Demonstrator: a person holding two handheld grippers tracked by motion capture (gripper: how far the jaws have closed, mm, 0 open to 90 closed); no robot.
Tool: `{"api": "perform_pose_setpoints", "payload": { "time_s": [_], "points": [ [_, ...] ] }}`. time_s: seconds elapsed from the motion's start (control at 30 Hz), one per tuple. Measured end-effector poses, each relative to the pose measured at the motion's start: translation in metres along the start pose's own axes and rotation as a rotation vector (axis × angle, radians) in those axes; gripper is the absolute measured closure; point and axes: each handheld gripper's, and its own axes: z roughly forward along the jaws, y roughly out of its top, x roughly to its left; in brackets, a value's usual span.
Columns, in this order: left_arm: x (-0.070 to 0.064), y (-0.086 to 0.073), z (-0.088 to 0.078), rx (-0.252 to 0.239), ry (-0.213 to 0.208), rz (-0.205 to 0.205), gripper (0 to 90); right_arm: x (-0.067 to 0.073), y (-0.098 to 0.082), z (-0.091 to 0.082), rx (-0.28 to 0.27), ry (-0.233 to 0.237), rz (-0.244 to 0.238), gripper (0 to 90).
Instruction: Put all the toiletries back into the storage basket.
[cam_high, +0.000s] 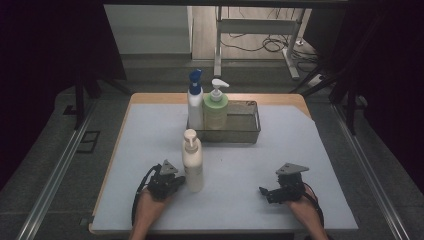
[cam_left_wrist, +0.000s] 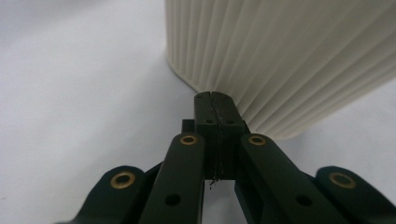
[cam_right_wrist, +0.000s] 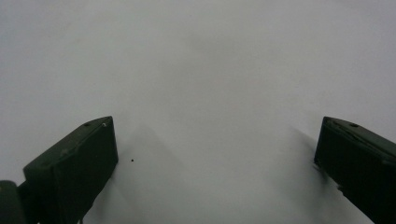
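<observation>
Nearest the person, both forearms come in at the bottom of the high view. Left gripper (cam_high: 176, 181): jaws pressed together with nothing between them, tips at the lower flank of the cream pump bottle (cam_high: 193, 161). Left gripper view confirms it: the closed tips sit against, or just short of, the ribbed wall of the bottle near its base; contact cannot be told for certain. Right gripper (cam_high: 266, 192): resting low on the tabletop (cam_high: 240, 210), well apart from the bottle, jaws spread wide; right gripper view shows bare white surface between them.

Cream pump bottle stands upright on the tabletop, outside the wire basket (cam_high: 243, 131) and just in front of its left end.

Farther back, the basket holds two bottles at its left side: a white bottle with blue pump (cam_high: 195, 105) and a green pump bottle (cam_high: 216, 107), both upright, side by side. Right portion of the basket is free.

Judgement: work reads as loading bottles into the basket. Two are in, one is left. With closed jaws, the left gripper looks to be nudging, not gripping. Lift and placement not yet done.
</observation>
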Motion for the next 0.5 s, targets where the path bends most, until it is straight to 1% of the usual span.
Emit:
{"api": "perform_pose_setpoints", "payload": {
  "time_s": [0.2, 0.3, 0.5],
  "points": [
    [-0.012, 0.003, 0.004, 0.006, -0.027, 0.029, 89.4, 0.0, 0.0, 0.0, 0.002, -0.001, 0.0, 0.0],
    [-0.017, 0.005, 0.006, 0.013, -0.036, 0.05, 89.4, 0.0, 0.0, 0.0, 0.002, -0.002, 0.0, 0.0],
    [-0.026, 0.011, 0.012, 0.018, -0.059, 0.071, 89.4, 0.0, 0.0, 0.0, 0.002, -0.005, 0.0, 0.0]
  ]
}}
